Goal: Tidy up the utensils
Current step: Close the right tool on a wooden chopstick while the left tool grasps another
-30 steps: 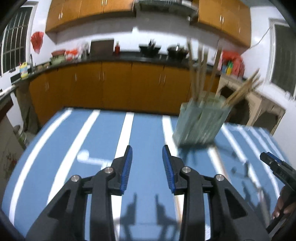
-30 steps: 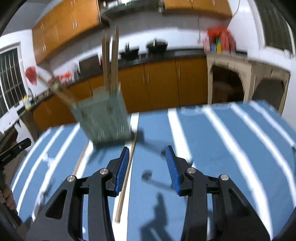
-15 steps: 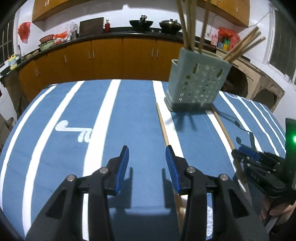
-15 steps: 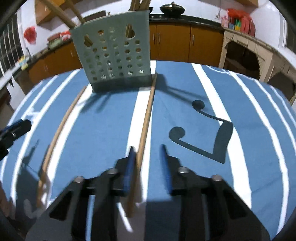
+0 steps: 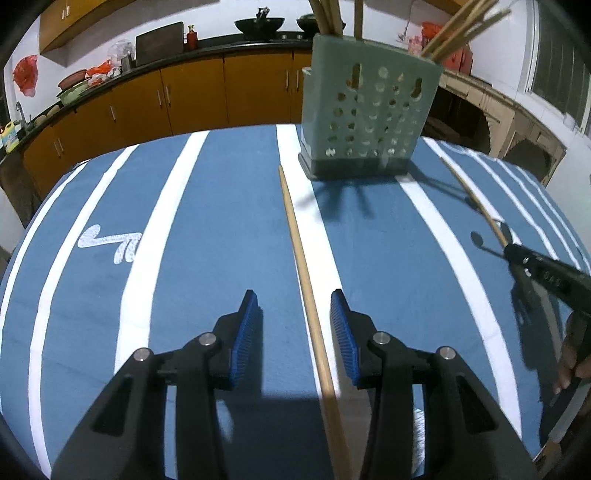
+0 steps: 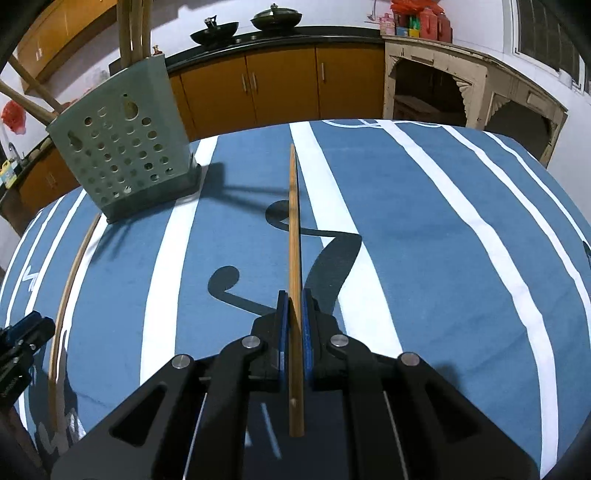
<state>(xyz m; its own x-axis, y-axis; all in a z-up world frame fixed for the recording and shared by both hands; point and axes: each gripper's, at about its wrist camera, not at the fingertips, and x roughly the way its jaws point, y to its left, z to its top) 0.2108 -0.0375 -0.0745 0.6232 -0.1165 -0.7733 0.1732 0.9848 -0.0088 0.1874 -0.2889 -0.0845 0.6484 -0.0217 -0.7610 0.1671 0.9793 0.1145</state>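
Observation:
A pale green perforated utensil holder (image 5: 365, 110) (image 6: 122, 147) stands on the blue striped tablecloth (image 5: 221, 221) with several wooden chopsticks upright in it. One loose chopstick (image 5: 299, 251) (image 6: 68, 280) lies flat on the cloth, running from the holder's base back between the jaws of my left gripper (image 5: 291, 295). That gripper is open, its pads clear of the stick, which lies nearer the right finger. My right gripper (image 6: 293, 297) is shut on a second chopstick (image 6: 293, 221) (image 5: 476, 201), which points straight forward over the cloth.
The table's far edge curves just behind the holder. Beyond it run orange kitchen cabinets (image 6: 280, 85) under a dark counter with pans (image 5: 258, 24). A pale carved cupboard (image 6: 436, 92) stands to the right. A hand (image 5: 570, 365) holds the right gripper's handle.
Both grippers have come down toward the table. The right gripper's jaws have closed onto the chopstick that lay between them. The left gripper now straddles the other chopstick.

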